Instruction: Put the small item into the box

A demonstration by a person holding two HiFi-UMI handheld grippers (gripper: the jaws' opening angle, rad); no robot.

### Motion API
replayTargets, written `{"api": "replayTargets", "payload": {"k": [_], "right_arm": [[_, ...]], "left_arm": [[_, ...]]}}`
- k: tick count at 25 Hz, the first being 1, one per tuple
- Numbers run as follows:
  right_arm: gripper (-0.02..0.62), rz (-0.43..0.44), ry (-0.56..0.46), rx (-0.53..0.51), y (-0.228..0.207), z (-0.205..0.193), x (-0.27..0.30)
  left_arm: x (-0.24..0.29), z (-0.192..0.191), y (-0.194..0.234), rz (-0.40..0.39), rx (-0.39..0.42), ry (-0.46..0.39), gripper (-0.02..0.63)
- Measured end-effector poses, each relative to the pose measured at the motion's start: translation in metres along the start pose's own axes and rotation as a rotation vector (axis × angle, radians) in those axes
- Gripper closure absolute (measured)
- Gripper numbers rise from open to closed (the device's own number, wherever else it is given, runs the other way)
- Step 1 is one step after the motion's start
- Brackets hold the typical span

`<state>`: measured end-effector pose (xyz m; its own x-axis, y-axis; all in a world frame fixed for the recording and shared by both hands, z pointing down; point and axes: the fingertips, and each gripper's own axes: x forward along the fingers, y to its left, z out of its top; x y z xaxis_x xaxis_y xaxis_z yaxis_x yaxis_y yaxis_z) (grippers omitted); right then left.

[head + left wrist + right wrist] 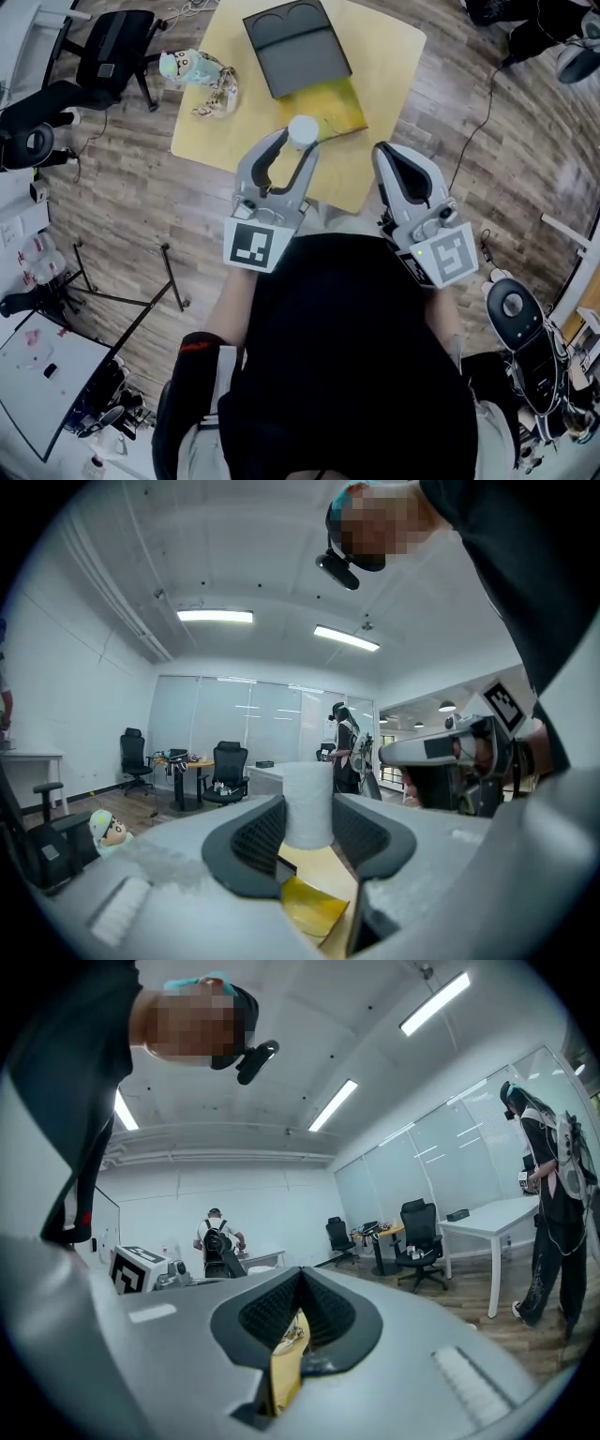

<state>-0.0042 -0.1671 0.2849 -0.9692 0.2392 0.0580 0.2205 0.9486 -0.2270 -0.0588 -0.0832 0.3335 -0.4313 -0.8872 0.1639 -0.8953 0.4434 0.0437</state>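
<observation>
L gripper (309,823) jaws clamping white cylinder (308,803) | R gripper (298,1322) jaws resting together, empty | head view alone showing whole box (298,47) on table (389,52)

No legible words, brands or numbers. Black-and-white square-pattern marker (256,246) on white cube: pattern only. Red print on black sleeve (192,345): too small.

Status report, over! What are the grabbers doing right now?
Left gripper shut on the white roll. Right gripper shut, empty. Roll not in the box yet. Nothing blocking; doll sits off to the box's left.
</observation>
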Motion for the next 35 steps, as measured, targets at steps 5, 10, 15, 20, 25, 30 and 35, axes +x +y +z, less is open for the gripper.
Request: {"api": "replayTargets", "payload": {"k": [5,10,15,20,25,30,35], "right_arm": [[0.592,-0.011,0.015,0.006,0.004,-0.008,0.006],[0.592,-0.029,0.054,0.013,0.002,-0.021,0.012],[0.592,-0.021,0.097,0.019,-0.002,-0.036,0.019],[0.592,-0.01,0.123,0.017,-0.007,-0.047,0.032],[0.593,-0.023,0.142,0.036,-0.014,-0.058,0.045],[0.592,-0.026,0.14,0.074,-0.02,-0.067,0.058],[0.592,-0.047,0.17,0.095,-0.032,-0.076,0.068]], "left_arm": [[0.002,-0.015,0.005,-0.017,-0.018,0.021,0.44],[0.012,-0.039,0.01,-0.048,-0.028,0.073,0.44],[0.027,-0.064,0.015,-0.053,-0.061,0.119,0.44],[0.04,-0.088,0.017,-0.076,-0.076,0.172,0.44],[0.051,-0.111,0.021,-0.101,-0.098,0.22,0.44],[0.063,-0.13,0.024,-0.132,-0.119,0.26,0.44],[0.075,-0.15,0.031,-0.146,-0.146,0.308,0.44]]}}
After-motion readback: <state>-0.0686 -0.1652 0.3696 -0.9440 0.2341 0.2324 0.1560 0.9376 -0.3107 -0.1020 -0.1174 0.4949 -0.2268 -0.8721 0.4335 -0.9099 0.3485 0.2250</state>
